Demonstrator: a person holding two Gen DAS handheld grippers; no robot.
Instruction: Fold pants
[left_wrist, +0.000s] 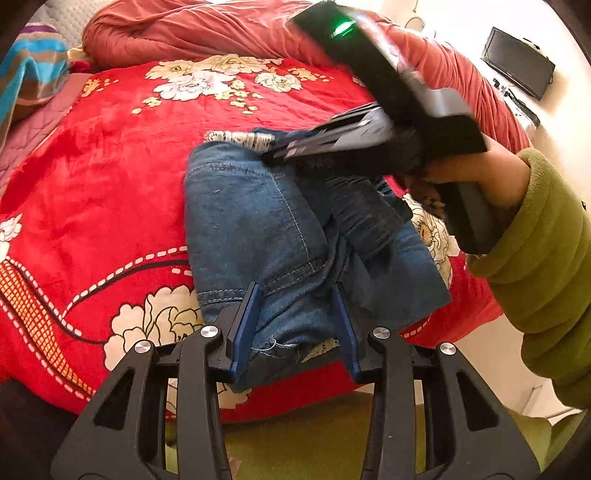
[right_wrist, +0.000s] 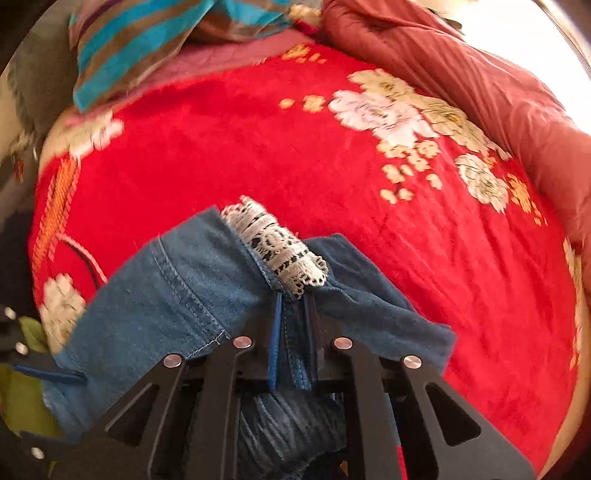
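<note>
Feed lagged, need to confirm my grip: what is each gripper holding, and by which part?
The right gripper is shut on the jeans, clamping a fold beside the lace trim. The left gripper is open, straddling the jeans' near end on the red blanket, holding nothing.

In the left wrist view, the right gripper (left_wrist: 280, 155) is smeared by motion at 1 o'clock, so how its jaws stand cannot be told there. The far part of the jeans (left_wrist: 258, 221) is covered by it. The green sleeve (left_wrist: 535, 266) is cut off at 4 o'clock. The striped cloth (right_wrist: 147, 40) is clipped at 11 o'clock.
</note>
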